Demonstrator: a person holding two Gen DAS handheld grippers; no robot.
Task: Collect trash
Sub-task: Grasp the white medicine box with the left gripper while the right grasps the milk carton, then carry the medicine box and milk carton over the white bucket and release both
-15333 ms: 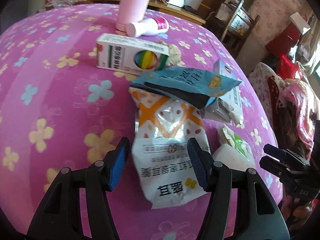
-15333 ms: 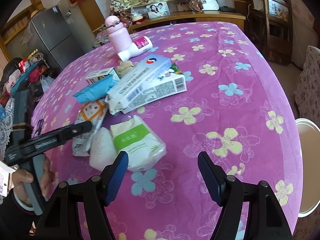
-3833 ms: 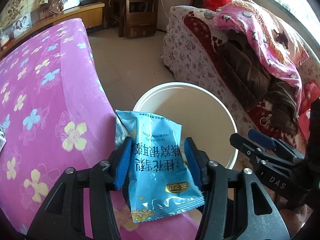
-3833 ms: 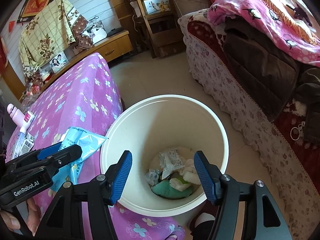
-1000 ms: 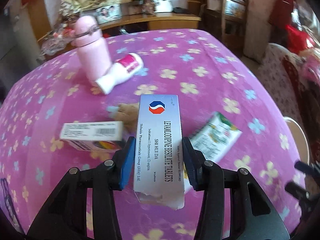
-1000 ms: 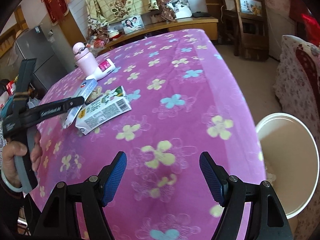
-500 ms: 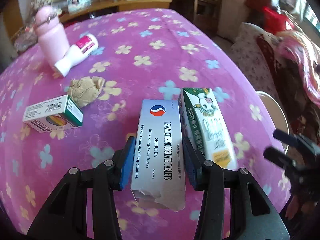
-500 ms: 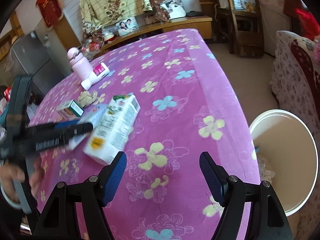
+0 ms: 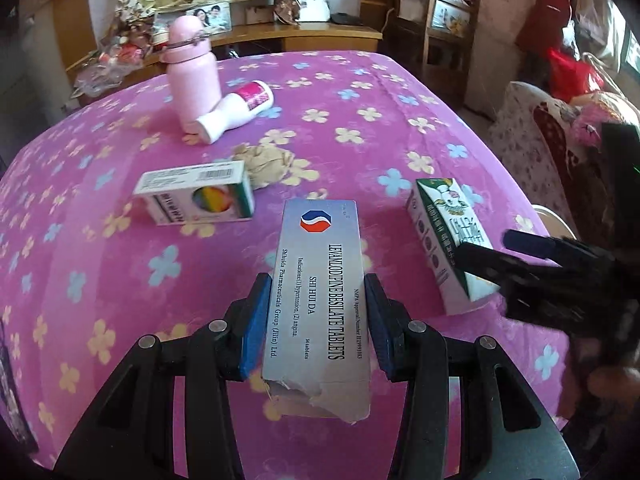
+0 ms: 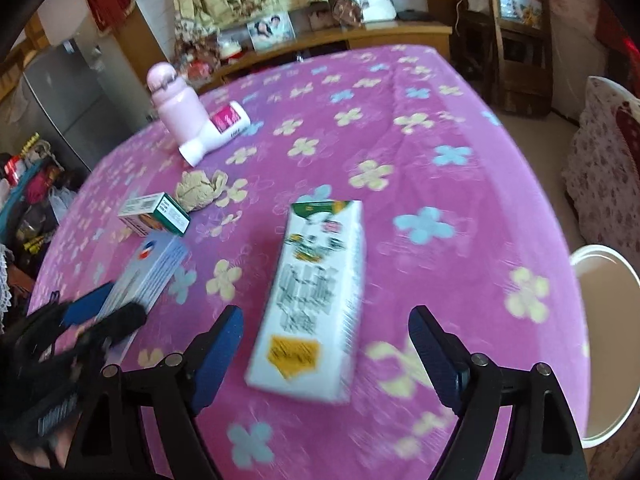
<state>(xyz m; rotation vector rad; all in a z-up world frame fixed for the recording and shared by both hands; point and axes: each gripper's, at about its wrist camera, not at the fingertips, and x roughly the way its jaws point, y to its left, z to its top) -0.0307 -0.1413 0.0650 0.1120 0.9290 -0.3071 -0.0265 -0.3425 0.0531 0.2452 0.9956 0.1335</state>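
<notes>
white bucket (image 10: 606, 344) (contents unseen) beside purple table (image 10: 440, 208).

Each gripper (image 9: 314, 320) has black triangular-cutout arms, silver screws and blue pads (image 10: 218, 346).

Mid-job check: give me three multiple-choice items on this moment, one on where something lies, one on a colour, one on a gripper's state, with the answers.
1. Where is the milk carton?
A. In the bin
B. Lying on the table between the right gripper's fingers
C. Standing beside the pink bottle

2. What colour is the upright bottle?
A. Pink
B. Green
C. Black

3. What is the left gripper doing?
A. Hanging free over the table
B. Gripping a crumpled paper ball
C. Closed on the tablet box

Answers: 1 B, the carton lies flat on the cloth with the right gripper open around it, untouched. 2 A, its body and cap are pink. 3 C, both fingers press the box's long sides.
</notes>
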